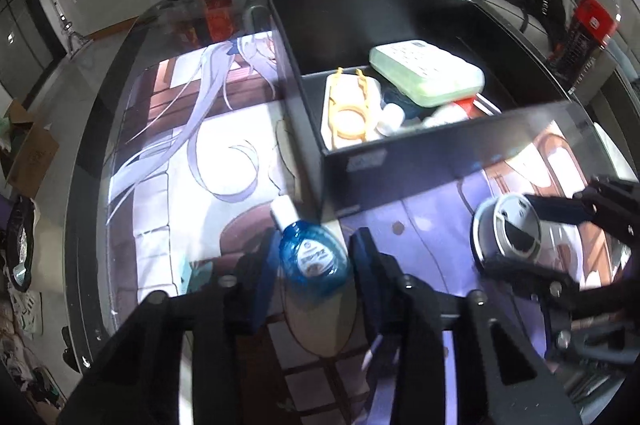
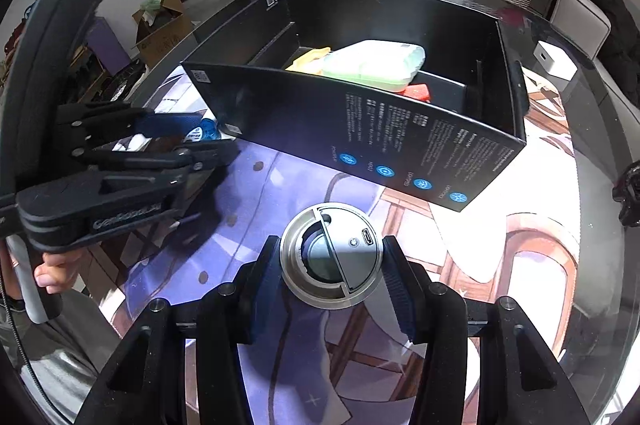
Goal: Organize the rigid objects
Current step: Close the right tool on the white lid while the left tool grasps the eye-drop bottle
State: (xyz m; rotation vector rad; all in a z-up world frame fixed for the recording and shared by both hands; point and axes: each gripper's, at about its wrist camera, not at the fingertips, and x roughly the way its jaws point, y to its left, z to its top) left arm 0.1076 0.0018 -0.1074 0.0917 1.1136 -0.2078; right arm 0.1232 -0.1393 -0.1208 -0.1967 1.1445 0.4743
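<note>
Between the left gripper's (image 1: pixel 314 257) closed jaws sits a blue bottle (image 1: pixel 314 257); the right gripper (image 2: pixel 331 261) clamps a round silver gadget (image 2: pixel 331 261), both seemingly bound for the black box (image 2: pixel 360 141) ahead.

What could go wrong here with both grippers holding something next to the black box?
The blue bottle is rounded and glossy, so it may squirt out of the left gripper. The round silver device is pinched only at its rim by the right gripper and could tilt. The black box looks light; a bump might shove it.
</note>
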